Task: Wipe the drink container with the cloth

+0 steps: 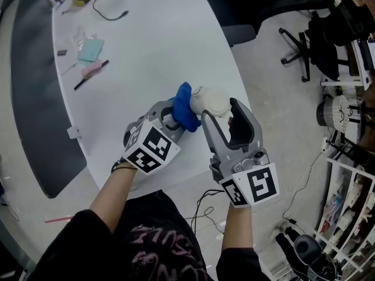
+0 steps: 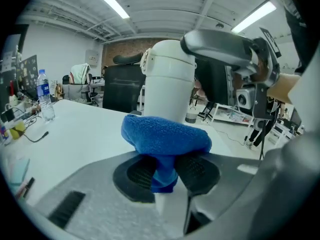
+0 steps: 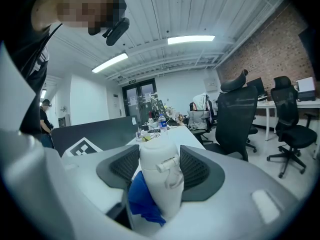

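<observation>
Grey left gripper [image 1: 177, 119], marker cube [image 1: 149, 147], black sleeve [image 1: 70, 244]

Left hand-held gripper [image 2: 165, 171]: grey, two-jaw; both black ribbed pads pinch a fold of the blue terry cloth [image 2: 167, 134], which bunches above them.
Left gripper pose: angled forward and toward the right one, its black-and-white marker cube [image 1: 149, 148] nearest the body.
Left forearm [image 1: 111, 195]: bare from a dark sleeve, a dark band at the wrist.
Right hand-held gripper [image 3: 159, 169]: grey, two-jaw; jaws stand wide, with the pads pressed on opposite sides of the white cylindrical drink container [image 3: 160, 179].
Right gripper pose: pointed forward, just beside the left one, its own marker cube [image 1: 255, 186] toward the body.
Right forearm [image 1: 237, 233]: bare, running straight back to a dark sleeve.
</observation>
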`<act>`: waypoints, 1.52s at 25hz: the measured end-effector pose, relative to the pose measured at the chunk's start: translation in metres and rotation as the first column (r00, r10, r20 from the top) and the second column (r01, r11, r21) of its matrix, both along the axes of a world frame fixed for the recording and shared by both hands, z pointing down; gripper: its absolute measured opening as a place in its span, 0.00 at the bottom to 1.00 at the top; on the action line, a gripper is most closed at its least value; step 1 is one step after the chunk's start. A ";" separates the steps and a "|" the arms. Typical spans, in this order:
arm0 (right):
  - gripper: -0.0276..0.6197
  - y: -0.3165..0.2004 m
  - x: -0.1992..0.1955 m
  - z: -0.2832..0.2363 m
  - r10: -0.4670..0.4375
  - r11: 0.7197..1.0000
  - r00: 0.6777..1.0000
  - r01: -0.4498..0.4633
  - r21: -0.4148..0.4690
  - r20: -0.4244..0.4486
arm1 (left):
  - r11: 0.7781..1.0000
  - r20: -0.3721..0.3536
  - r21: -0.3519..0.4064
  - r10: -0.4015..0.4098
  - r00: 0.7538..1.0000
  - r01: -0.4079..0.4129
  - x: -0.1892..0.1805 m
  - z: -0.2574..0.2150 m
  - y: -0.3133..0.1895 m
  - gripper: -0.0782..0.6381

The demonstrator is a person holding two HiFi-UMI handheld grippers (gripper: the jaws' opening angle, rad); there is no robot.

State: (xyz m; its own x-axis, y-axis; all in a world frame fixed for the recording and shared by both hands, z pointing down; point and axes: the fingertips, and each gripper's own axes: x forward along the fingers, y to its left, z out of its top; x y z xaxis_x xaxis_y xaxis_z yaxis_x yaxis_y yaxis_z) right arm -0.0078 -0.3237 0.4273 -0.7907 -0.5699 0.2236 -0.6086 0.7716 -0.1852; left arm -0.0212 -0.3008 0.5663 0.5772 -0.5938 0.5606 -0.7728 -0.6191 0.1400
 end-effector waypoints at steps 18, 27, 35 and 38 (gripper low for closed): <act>0.45 0.002 0.003 -0.004 -0.006 1.000 1.000 0.006 0.002 0.015 | 0.991 -0.053 0.131 -0.033 0.998 0.040 -0.016 -0.083 0.010 0.26; 0.45 0.003 0.000 -0.003 -0.003 1.000 1.000 0.003 0.007 0.027 | 0.985 -0.051 0.172 0.023 0.998 -0.014 -0.004 -0.098 0.003 0.26; 0.45 0.002 0.002 -0.003 -0.002 1.000 0.999 0.002 0.008 0.033 | 0.992 -0.044 0.127 0.029 0.999 -0.023 -0.001 -0.072 0.001 0.26; 0.45 0.002 0.002 -0.002 -0.004 1.000 0.999 0.003 0.006 0.034 | 0.994 -0.030 0.105 0.035 0.999 -0.031 -0.001 -0.058 0.001 0.26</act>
